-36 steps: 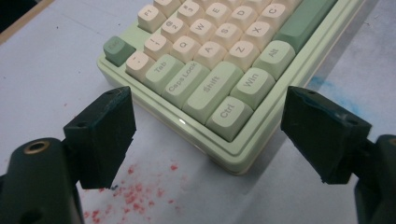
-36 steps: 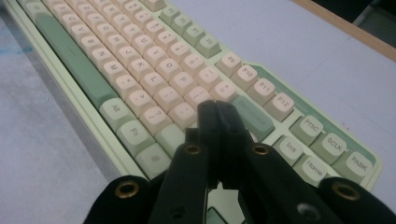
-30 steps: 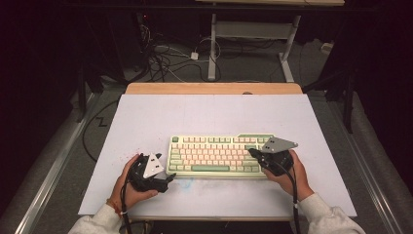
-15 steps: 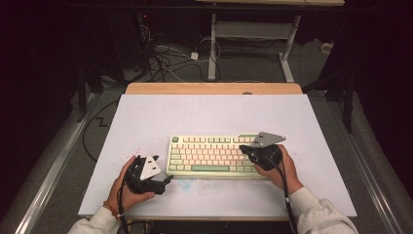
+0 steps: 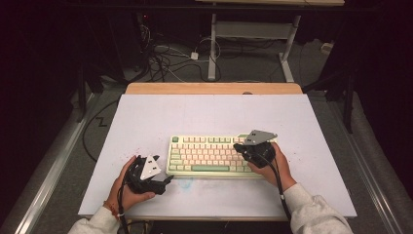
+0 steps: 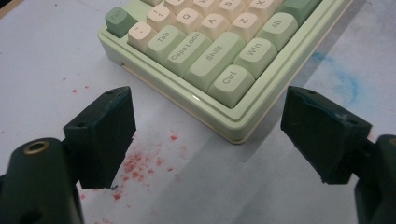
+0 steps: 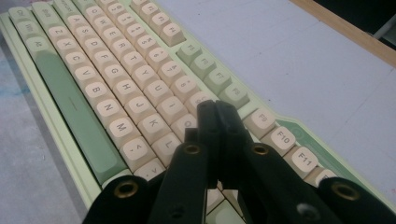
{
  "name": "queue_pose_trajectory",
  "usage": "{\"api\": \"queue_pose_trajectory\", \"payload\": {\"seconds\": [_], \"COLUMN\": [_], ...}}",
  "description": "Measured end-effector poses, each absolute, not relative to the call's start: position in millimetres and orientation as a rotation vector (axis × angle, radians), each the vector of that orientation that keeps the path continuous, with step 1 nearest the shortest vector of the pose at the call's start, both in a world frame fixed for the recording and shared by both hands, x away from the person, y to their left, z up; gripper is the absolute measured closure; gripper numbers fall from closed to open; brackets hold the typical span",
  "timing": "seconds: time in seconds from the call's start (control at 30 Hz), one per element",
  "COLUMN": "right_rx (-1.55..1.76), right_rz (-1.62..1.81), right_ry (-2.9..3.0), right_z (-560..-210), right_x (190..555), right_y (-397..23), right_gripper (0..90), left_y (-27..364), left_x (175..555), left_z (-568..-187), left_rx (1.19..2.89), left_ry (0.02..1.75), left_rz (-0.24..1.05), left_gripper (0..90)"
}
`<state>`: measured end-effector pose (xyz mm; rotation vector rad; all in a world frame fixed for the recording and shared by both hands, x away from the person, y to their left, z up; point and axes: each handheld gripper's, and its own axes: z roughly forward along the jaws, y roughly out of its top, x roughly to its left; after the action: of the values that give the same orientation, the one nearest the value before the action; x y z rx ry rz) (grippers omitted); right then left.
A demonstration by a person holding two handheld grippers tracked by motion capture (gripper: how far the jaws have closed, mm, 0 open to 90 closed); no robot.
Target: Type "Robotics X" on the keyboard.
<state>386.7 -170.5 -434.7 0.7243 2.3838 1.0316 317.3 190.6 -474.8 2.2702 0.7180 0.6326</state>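
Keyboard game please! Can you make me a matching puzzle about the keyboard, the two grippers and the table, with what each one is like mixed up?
Things:
1. left gripper
2. right gripper
3. keyboard
4. table

What each is like:
A. pale green case with cream keys
B. jaws shut together, over the keys
C. jaws wide apart, just off the keyboard's corner by the Ctrl key
D. white top with small red specks and a blue smudge

Right pairs: 1-C, 2-B, 3-A, 4-D
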Motion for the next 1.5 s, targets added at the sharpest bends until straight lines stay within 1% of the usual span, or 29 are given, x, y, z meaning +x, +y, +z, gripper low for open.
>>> {"api": "queue_pose_trajectory", "payload": {"seconds": [1.17,1.3,1.5], "right_rx": [0.702,0.709,0.711], "right_rz": [0.958,0.924,0.956], "right_ry": [2.461,2.48,2.464], "right_z": [-452,-454,-449], "right_x": [401,402,398], "right_y": [-144,-142,-144], "right_gripper": [90.0,90.0,90.0], "left_y": [191,190,191], "left_x": [318,318,318], "left_z": [-476,-477,-476], "left_rx": [2.283,2.291,2.283], "left_ry": [0.714,0.72,0.715], "left_rz": [0.622,0.605,0.619], "left_gripper": [17.0,17.0,17.0]}}
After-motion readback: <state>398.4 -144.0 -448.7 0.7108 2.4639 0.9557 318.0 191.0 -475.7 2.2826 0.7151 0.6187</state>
